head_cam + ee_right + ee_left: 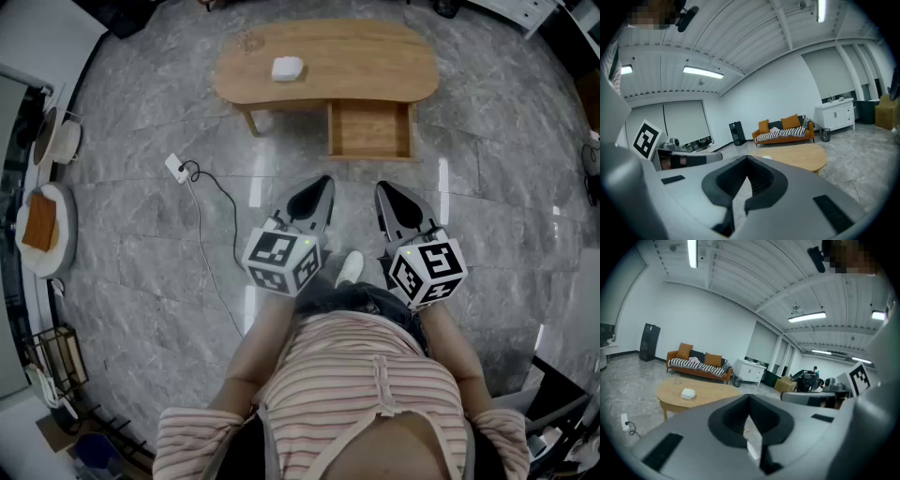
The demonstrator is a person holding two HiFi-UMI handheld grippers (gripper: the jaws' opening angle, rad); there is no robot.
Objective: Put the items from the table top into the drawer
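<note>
A small white box [287, 67] lies on the oval wooden table [375, 56] at the top of the head view. Under the table's near edge, its drawer [370, 131] is pulled out and looks bare inside. Both grippers hang low over the floor, well short of the table. My left gripper [319, 190] and my right gripper [389, 192] are each shut, with nothing between the jaws. The left gripper view shows its jaws [750, 401] closed, with the white box [688, 393] on the table [712, 397] far ahead. In the right gripper view the shut gripper [748, 164] points toward the table [801, 157].
A white power strip [178, 169] with a black cable lies on the grey marble floor left of the table. A round white stand [56, 248] bearing an orange-brown slab is at the far left. An orange sofa [698, 364] and a white cabinet [750, 371] stand beyond the table.
</note>
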